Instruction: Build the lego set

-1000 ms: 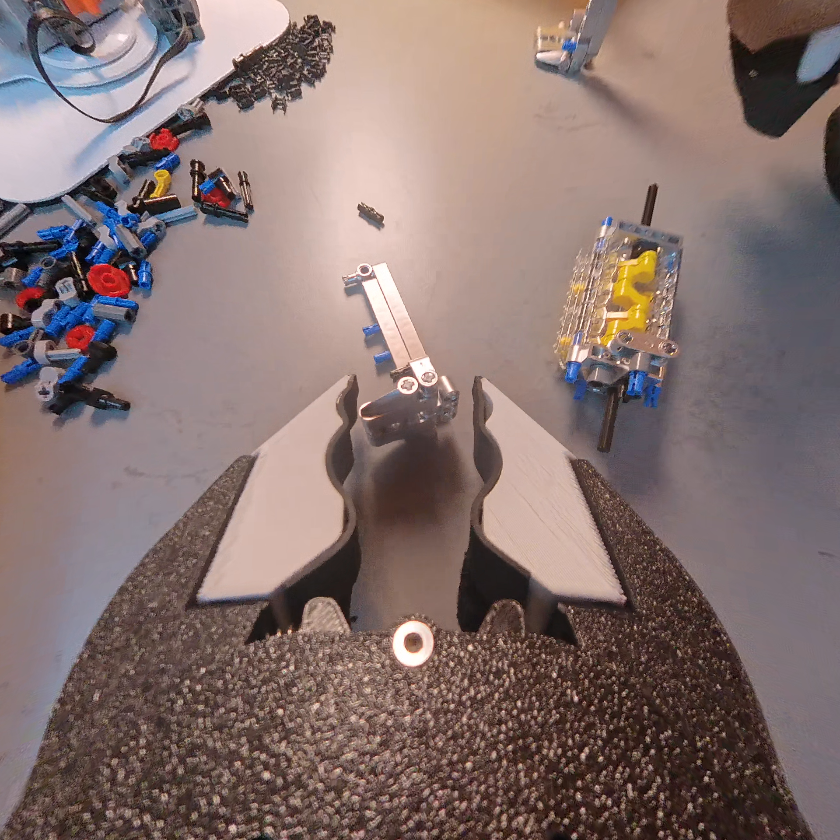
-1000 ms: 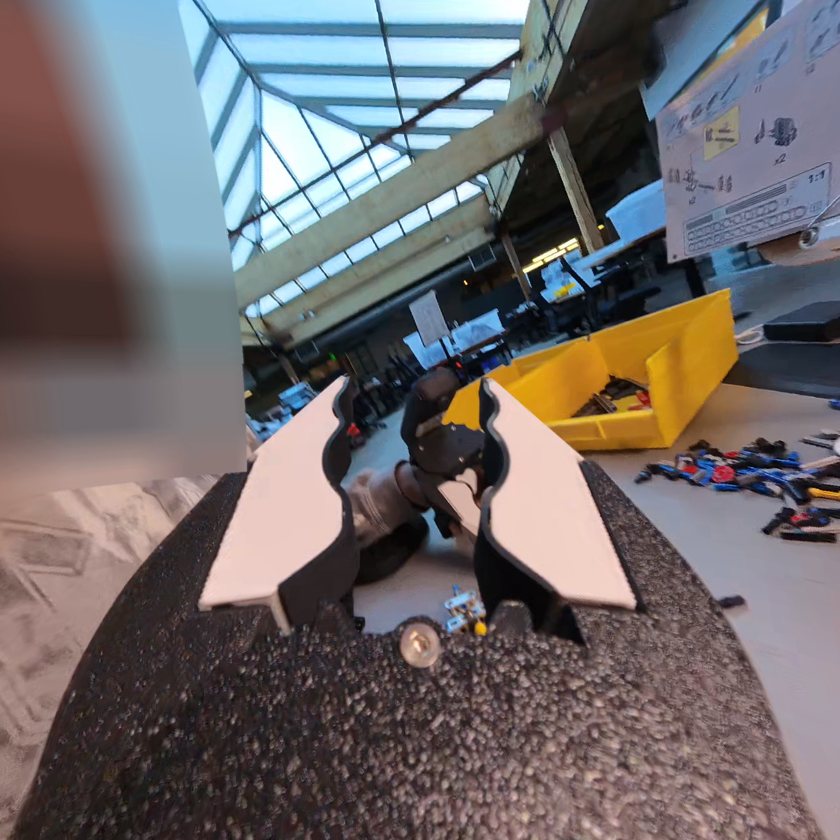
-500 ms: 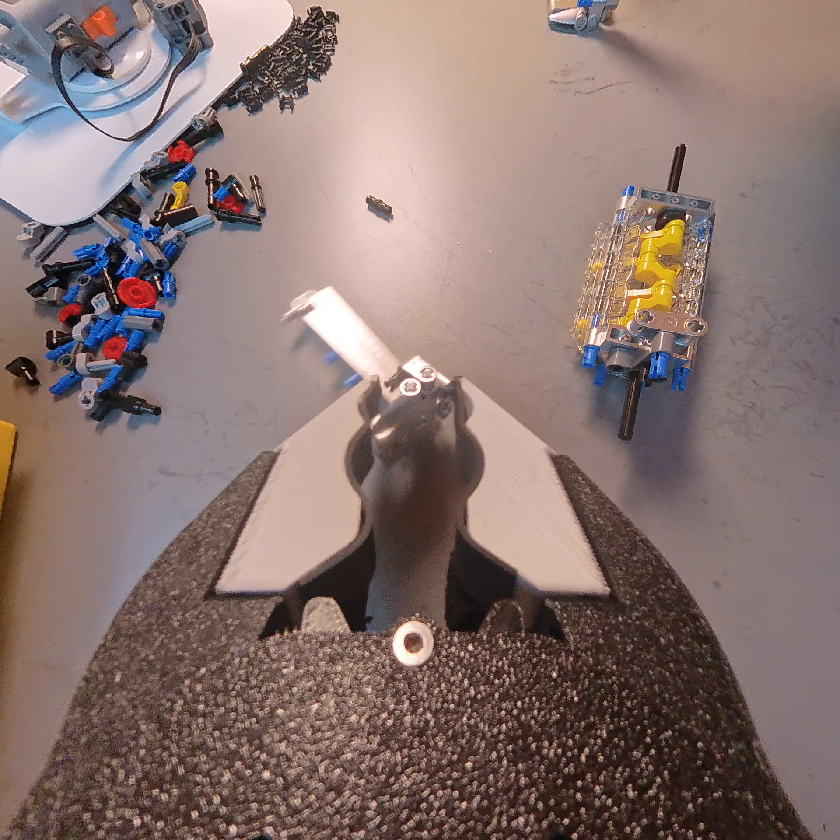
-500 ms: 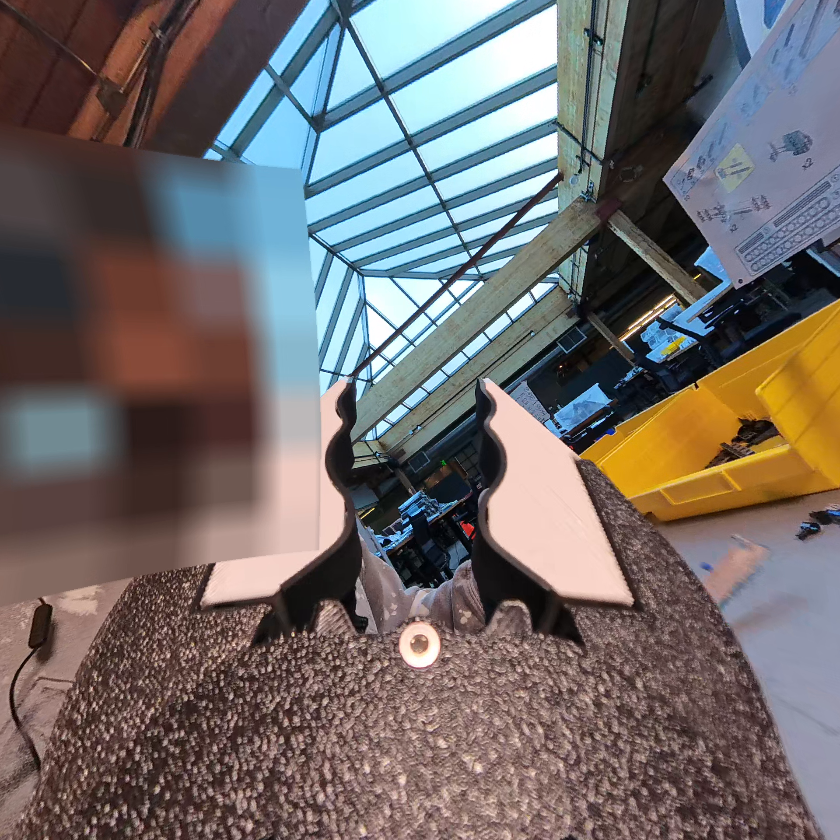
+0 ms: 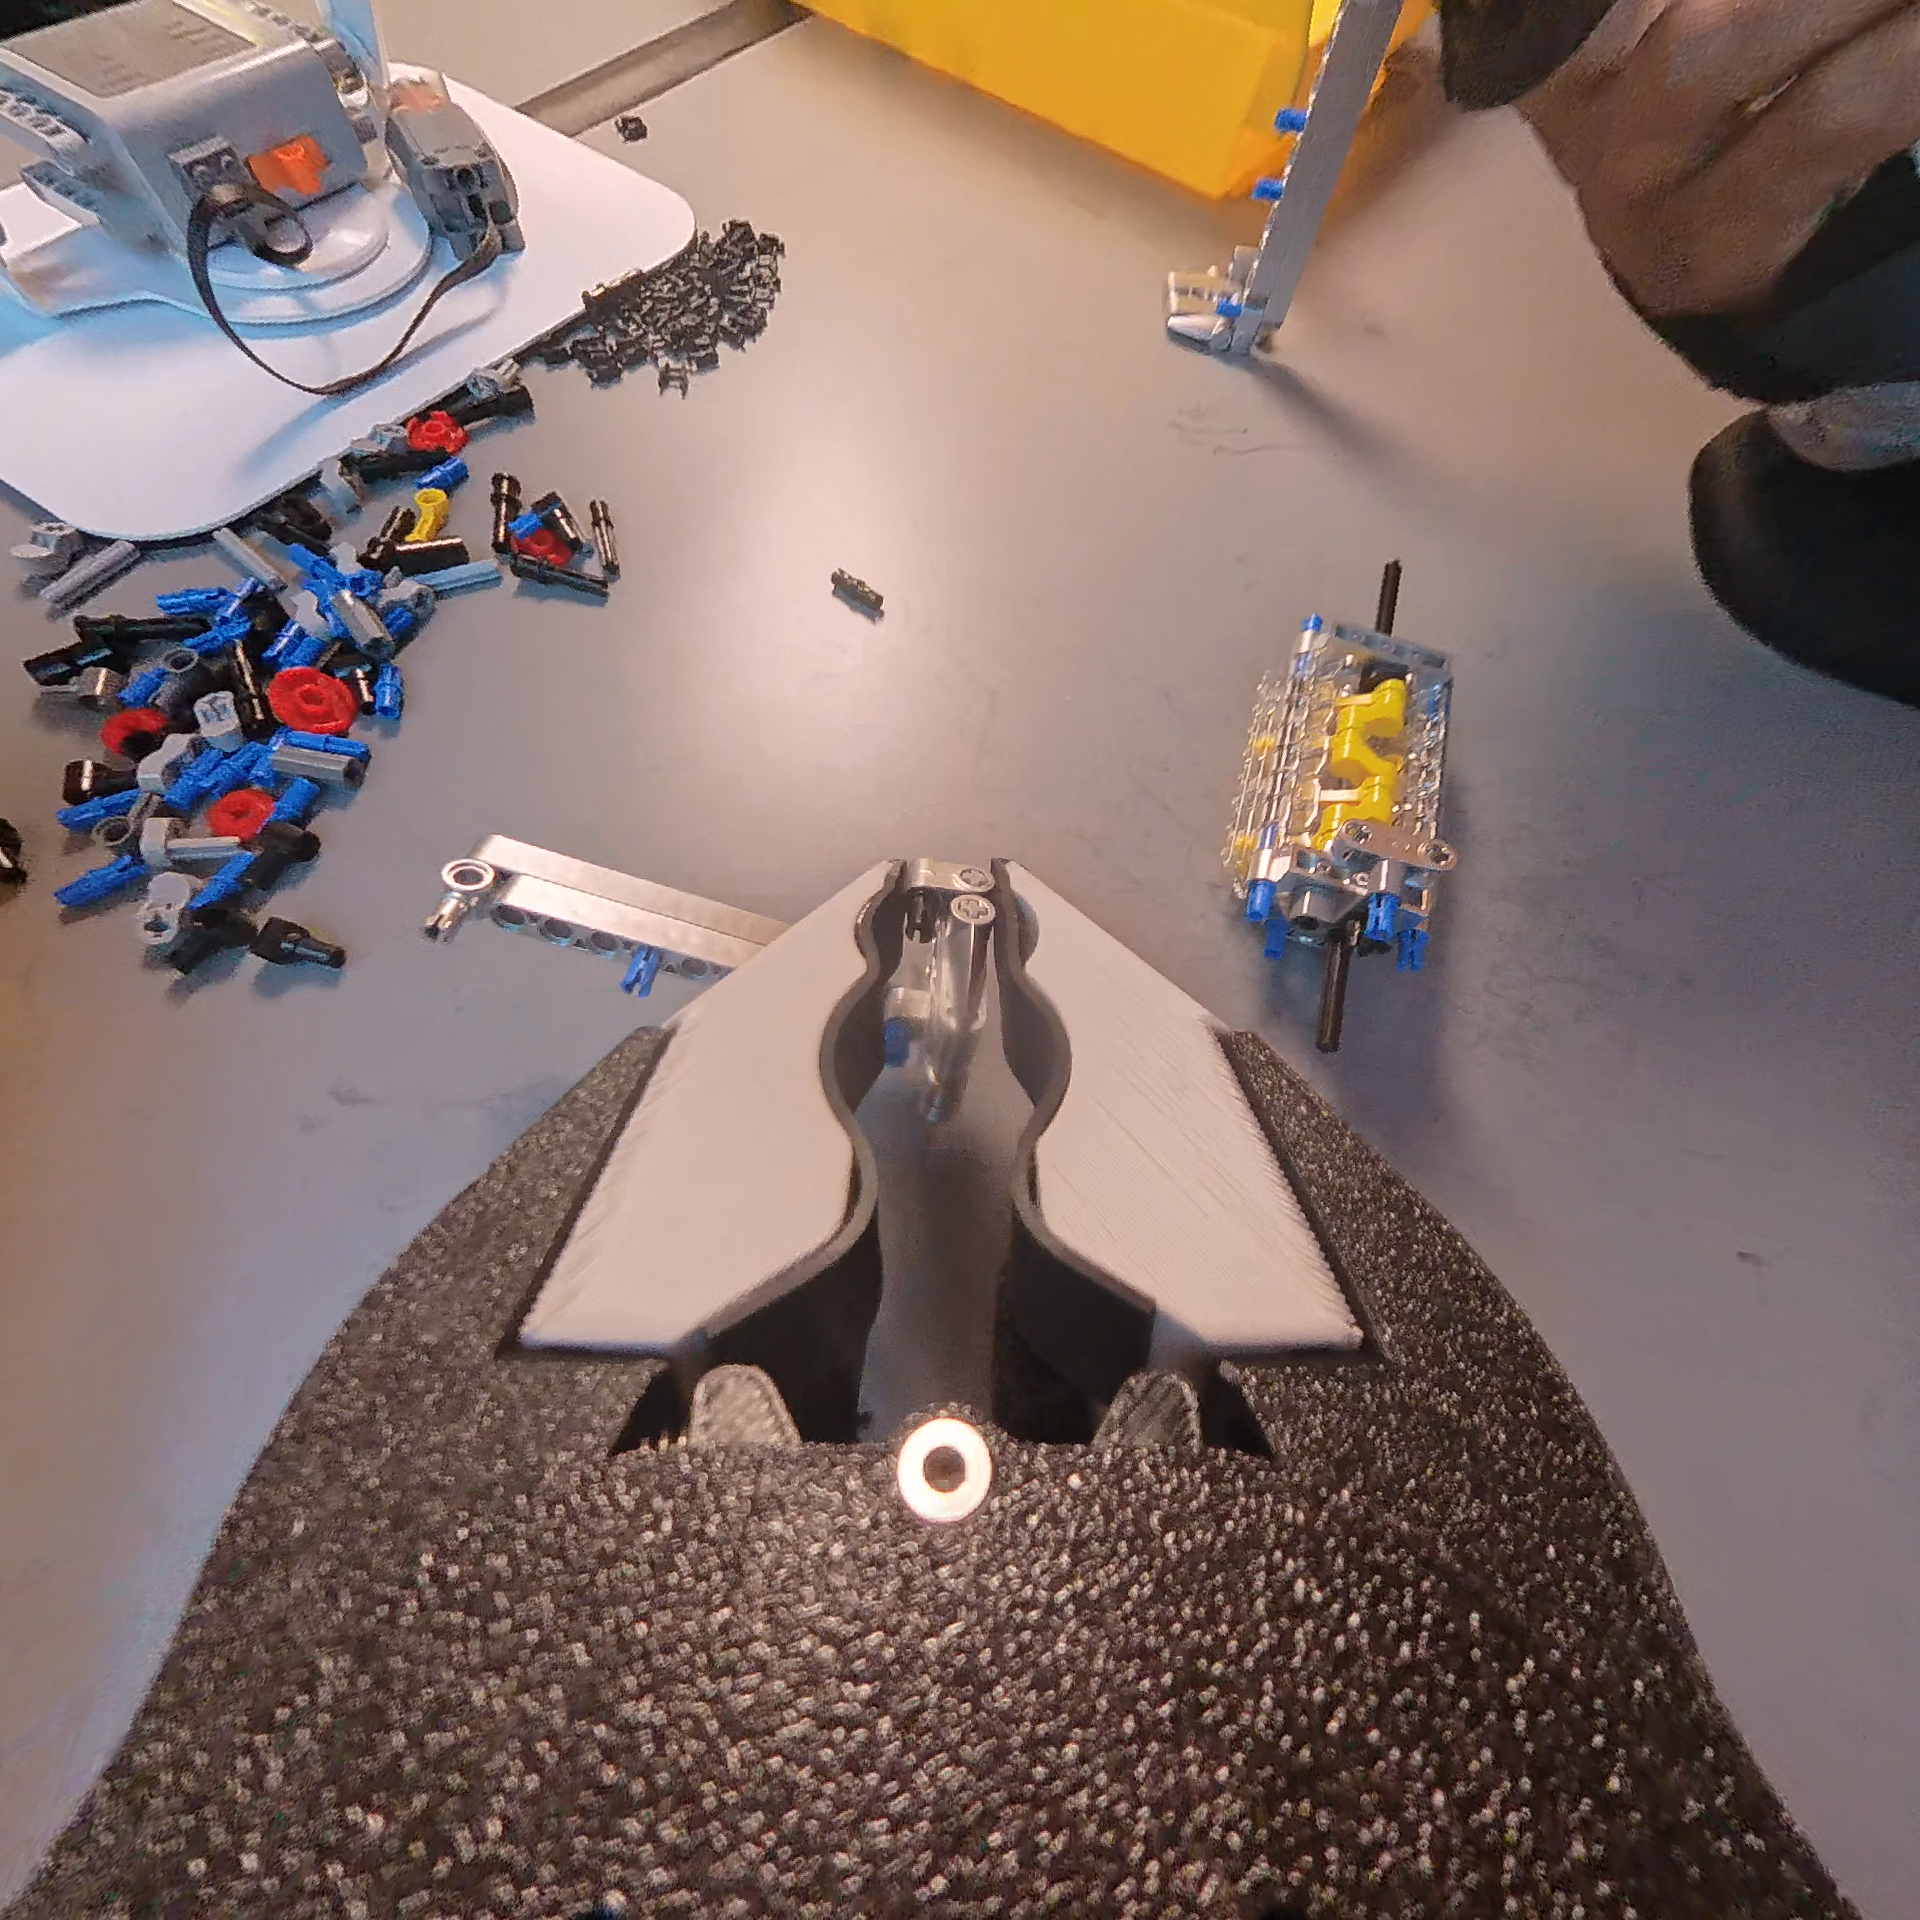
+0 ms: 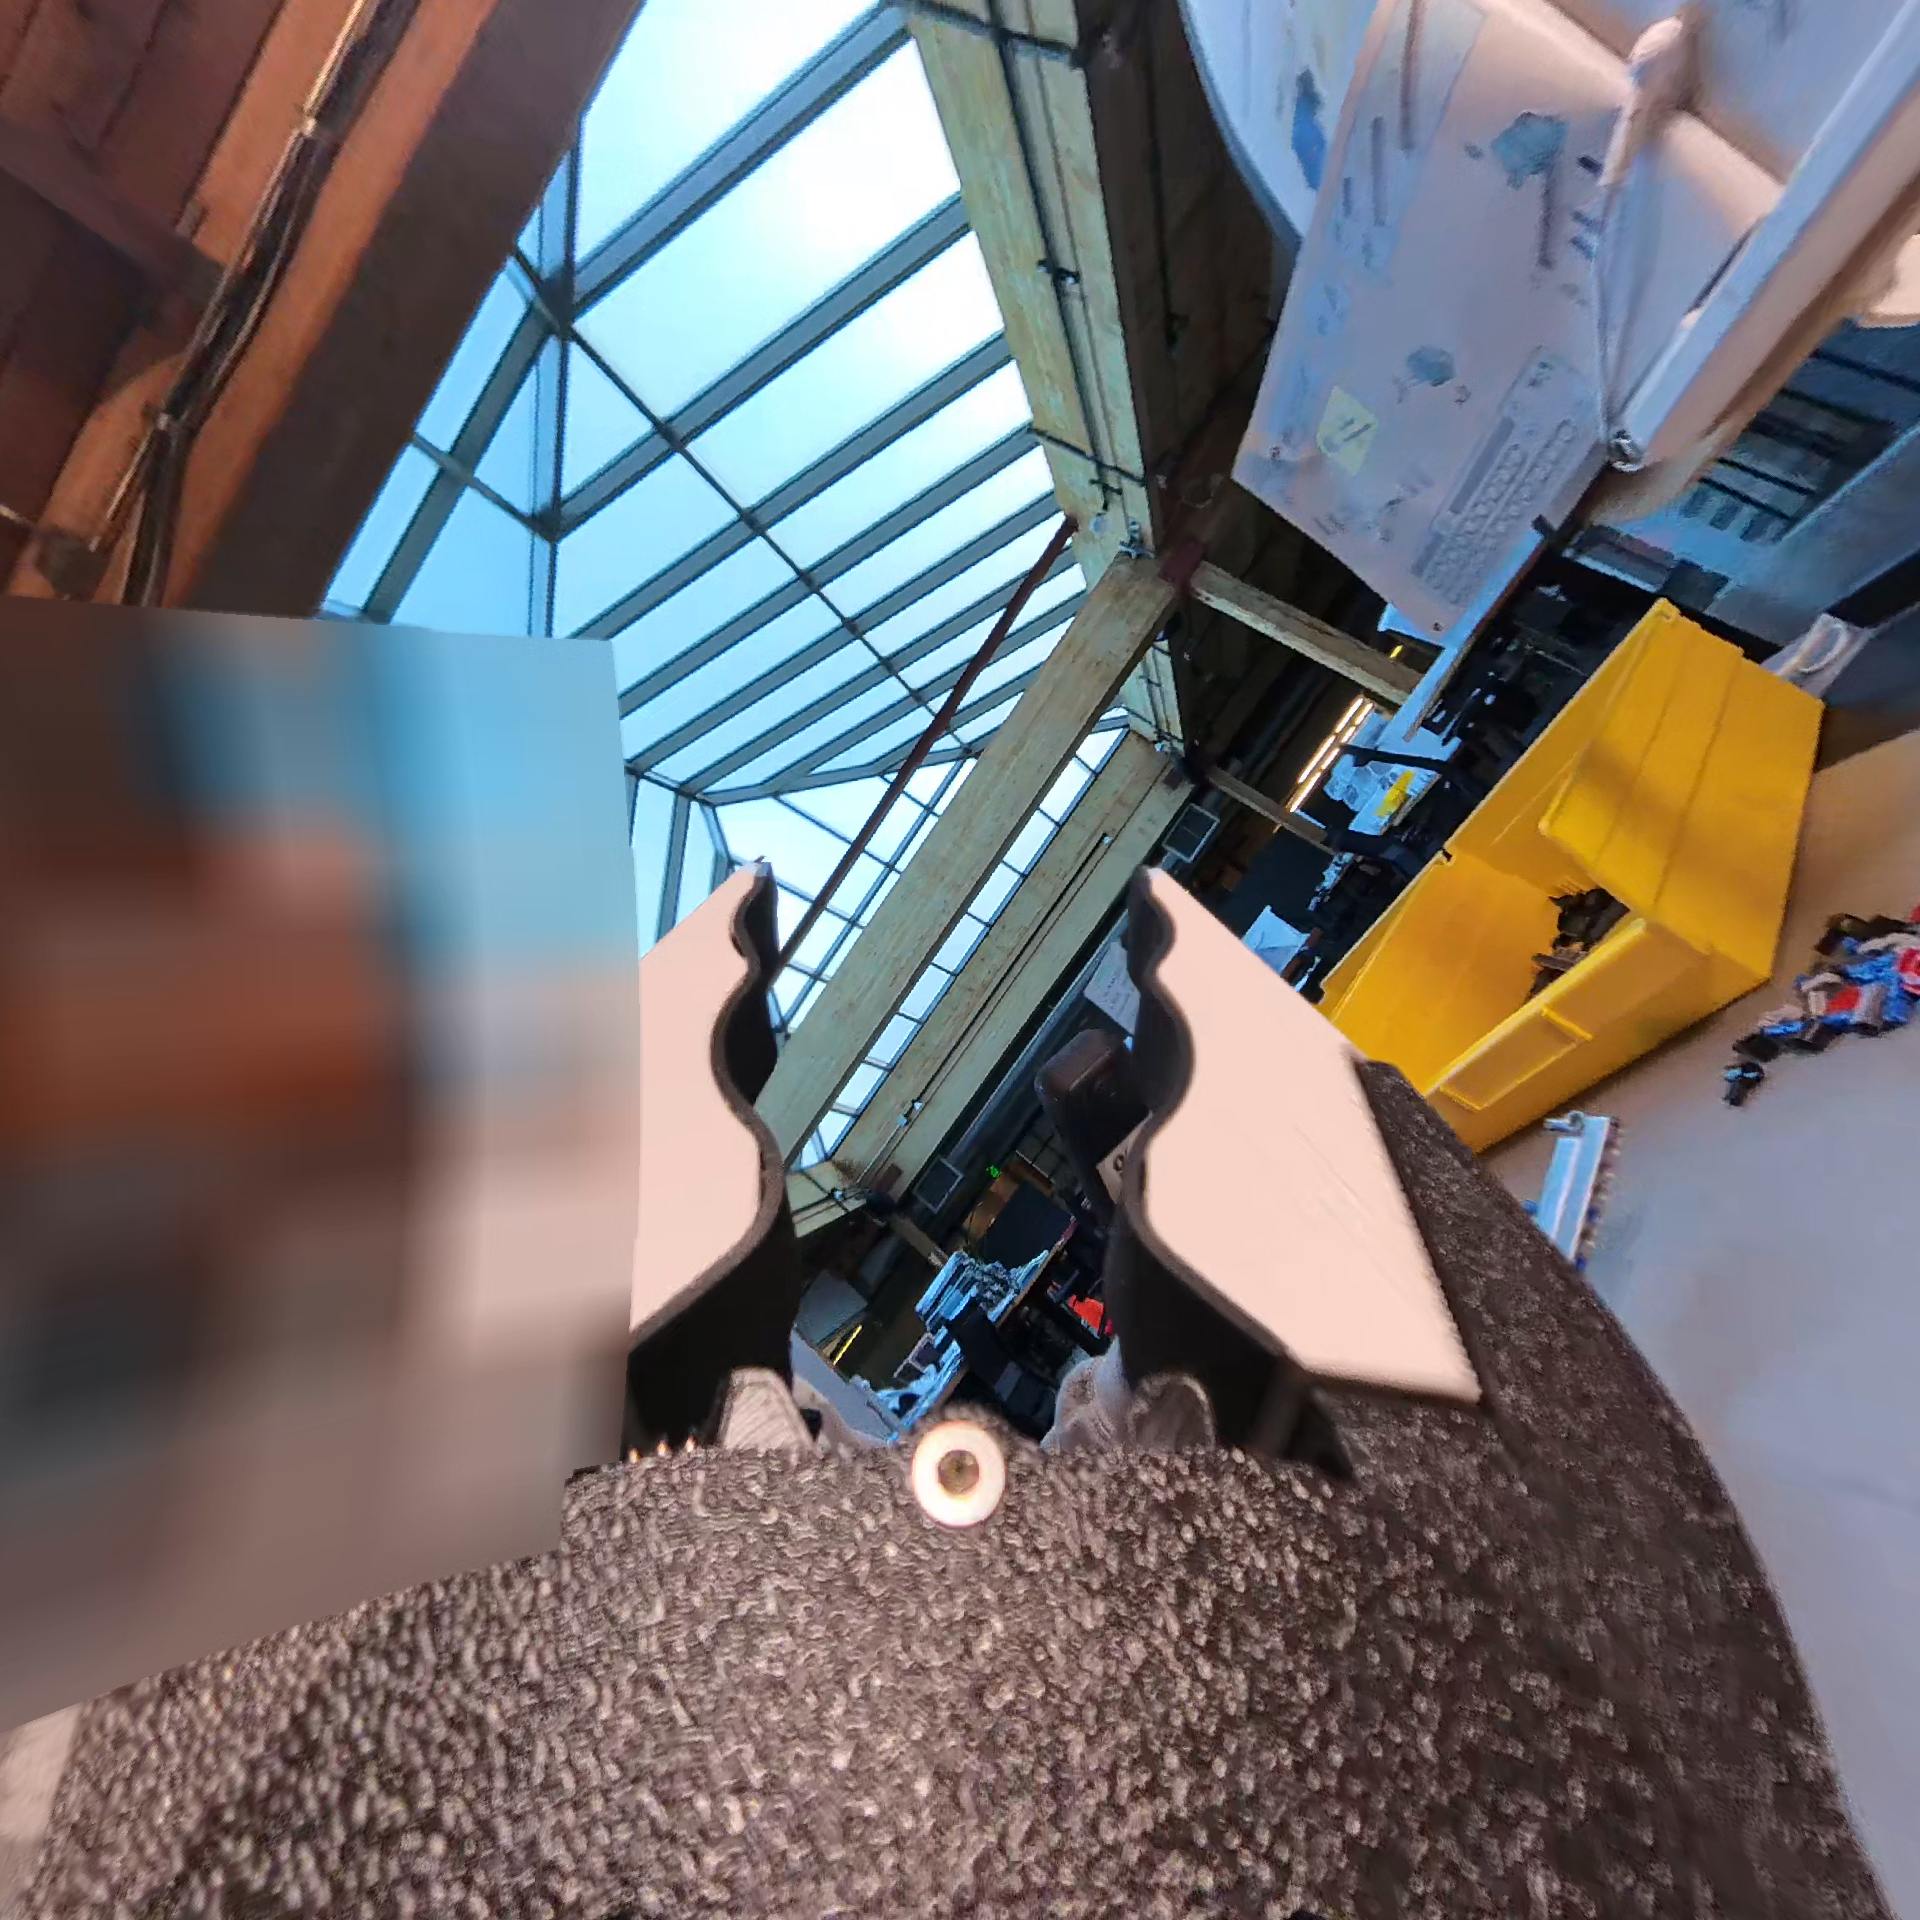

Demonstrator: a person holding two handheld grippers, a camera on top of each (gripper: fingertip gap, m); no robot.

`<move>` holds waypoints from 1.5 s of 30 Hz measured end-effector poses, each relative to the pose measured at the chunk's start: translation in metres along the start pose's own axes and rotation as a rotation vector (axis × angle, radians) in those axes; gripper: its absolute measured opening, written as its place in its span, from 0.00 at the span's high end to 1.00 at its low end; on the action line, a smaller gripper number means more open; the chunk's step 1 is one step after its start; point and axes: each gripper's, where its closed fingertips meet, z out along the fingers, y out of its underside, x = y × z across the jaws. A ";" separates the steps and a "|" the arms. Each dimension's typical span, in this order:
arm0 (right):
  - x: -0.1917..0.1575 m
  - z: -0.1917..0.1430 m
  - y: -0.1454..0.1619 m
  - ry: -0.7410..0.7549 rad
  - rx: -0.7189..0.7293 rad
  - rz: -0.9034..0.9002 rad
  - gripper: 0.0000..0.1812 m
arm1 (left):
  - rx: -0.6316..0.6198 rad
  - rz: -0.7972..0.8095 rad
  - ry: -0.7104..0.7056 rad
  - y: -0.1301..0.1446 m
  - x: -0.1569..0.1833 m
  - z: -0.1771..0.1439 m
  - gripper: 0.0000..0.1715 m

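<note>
My left gripper (image 5: pixel 945 873) is shut on the jointed end of a grey toy-brick beam assembly (image 5: pixel 613 920). The long beam sticks out to the left, just above the grey table, with blue pins along it. A small engine-like brick block (image 5: pixel 1340 800) with yellow parts and a black axle lies to the right of the gripper. My right gripper (image 6: pixel 951 894) is open and empty. It is tilted up toward a glass roof, well off the table.
A pile of loose blue, black and red pins (image 5: pixel 239 707) lies at the left. A white board (image 5: pixel 156 395) with a grey motor unit (image 5: pixel 208 135) is at the far left. A yellow bin (image 5: pixel 1091 73) and a second grey beam (image 5: pixel 1299 187) stand at the back. A person's hand (image 5: pixel 1714 156) is at top right.
My left gripper closed on the beam assembly and lifted it; the beam swung to point left. My right gripper tilted up and rolled, its view turning from the table to the roof.
</note>
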 end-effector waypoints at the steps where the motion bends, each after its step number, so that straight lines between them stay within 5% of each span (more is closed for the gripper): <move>1: 0.004 0.000 0.000 0.025 0.009 0.010 0.62 | 0.022 -0.014 0.022 -0.003 0.002 -0.001 0.91; 7: 0.013 -0.001 0.000 0.107 0.017 -0.001 0.59 | 0.155 -0.018 0.149 -0.026 0.022 -0.010 0.92; 14: 0.024 -0.002 0.008 0.159 -0.039 -0.030 0.59 | 0.289 0.208 0.293 -0.046 0.072 -0.021 0.92; 21: 0.022 0.004 0.030 0.187 -0.180 -0.206 0.58 | 0.313 0.373 0.281 -0.053 0.099 -0.024 0.92; 37: 0.040 0.007 0.073 0.272 -0.431 -0.388 0.62 | 0.329 0.484 0.277 -0.054 0.116 -0.025 0.92; 45: 0.081 -0.018 0.121 0.448 -0.828 -0.397 0.79 | 0.267 0.531 0.312 -0.040 0.129 -0.011 0.91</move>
